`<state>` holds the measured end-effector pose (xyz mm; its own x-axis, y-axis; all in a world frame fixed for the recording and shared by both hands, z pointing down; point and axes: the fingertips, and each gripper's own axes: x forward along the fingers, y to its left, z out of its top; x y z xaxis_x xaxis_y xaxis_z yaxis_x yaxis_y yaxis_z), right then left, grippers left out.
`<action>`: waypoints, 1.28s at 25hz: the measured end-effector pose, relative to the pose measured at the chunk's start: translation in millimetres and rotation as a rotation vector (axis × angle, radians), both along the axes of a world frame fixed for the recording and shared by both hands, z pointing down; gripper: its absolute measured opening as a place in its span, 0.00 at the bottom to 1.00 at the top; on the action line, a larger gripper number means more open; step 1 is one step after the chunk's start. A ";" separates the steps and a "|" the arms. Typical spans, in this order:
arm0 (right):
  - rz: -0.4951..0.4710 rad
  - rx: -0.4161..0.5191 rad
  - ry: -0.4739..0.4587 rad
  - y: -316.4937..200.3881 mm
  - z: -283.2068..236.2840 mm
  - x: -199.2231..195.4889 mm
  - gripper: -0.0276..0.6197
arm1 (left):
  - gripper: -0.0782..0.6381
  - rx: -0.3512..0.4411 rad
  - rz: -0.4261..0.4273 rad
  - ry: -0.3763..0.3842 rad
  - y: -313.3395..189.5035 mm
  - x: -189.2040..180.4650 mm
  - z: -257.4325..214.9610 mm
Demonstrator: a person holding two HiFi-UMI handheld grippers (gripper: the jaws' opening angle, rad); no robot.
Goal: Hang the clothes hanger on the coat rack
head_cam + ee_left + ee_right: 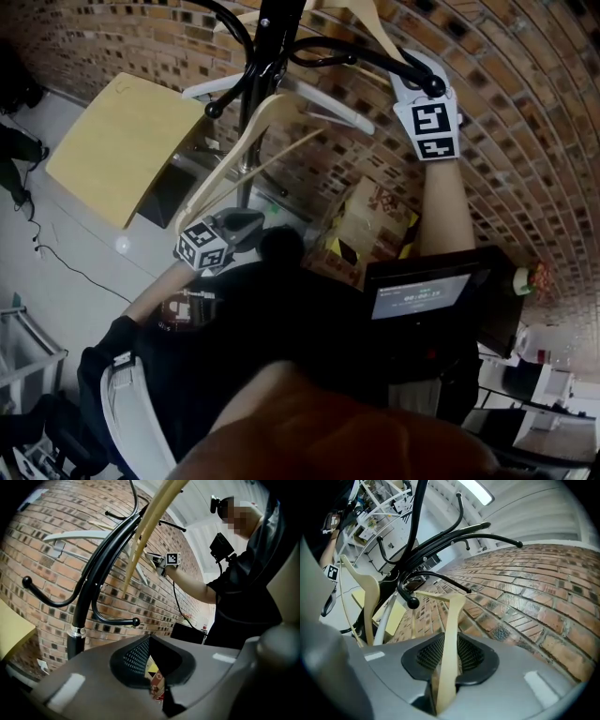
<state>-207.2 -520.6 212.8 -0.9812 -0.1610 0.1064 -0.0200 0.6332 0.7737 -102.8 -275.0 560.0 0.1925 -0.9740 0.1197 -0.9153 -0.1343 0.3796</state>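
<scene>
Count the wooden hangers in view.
2. One wooden hanger is gripped in the right claw; the second wooden hanger hangs on the coat rack near the left claw. More may be hidden.

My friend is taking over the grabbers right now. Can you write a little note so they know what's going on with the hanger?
Left gripper: jaws slightly apart, empty, low beside the coat rack.
Right gripper: jaws shut on the wooden hanger, held up near the rack's upper arms.
Done: hanger picked up and brought to the rack. A second wooden hanger and a white hanger already hang there.
Left to do: get the held hanger's hook over an arm, then let go.
</scene>
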 end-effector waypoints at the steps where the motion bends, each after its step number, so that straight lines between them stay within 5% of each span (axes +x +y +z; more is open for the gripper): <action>1: -0.006 0.018 0.005 4.3 -0.3 -4.6 0.20 | 0.10 0.001 -0.004 0.002 1.5 -1.4 0.6; 10: 0.014 0.280 0.033 18.4 7.4 -31.1 0.20 | 0.10 -0.001 -0.040 0.000 14.4 -13.0 1.4; 16: 0.041 0.374 0.009 13.1 22.7 -28.8 0.20 | 0.10 -0.003 -0.046 0.005 17.4 -15.3 3.3; 32: -0.029 0.402 -0.037 68.8 72.4 3.8 0.20 | 0.10 0.001 -0.003 0.031 8.6 -7.0 -0.2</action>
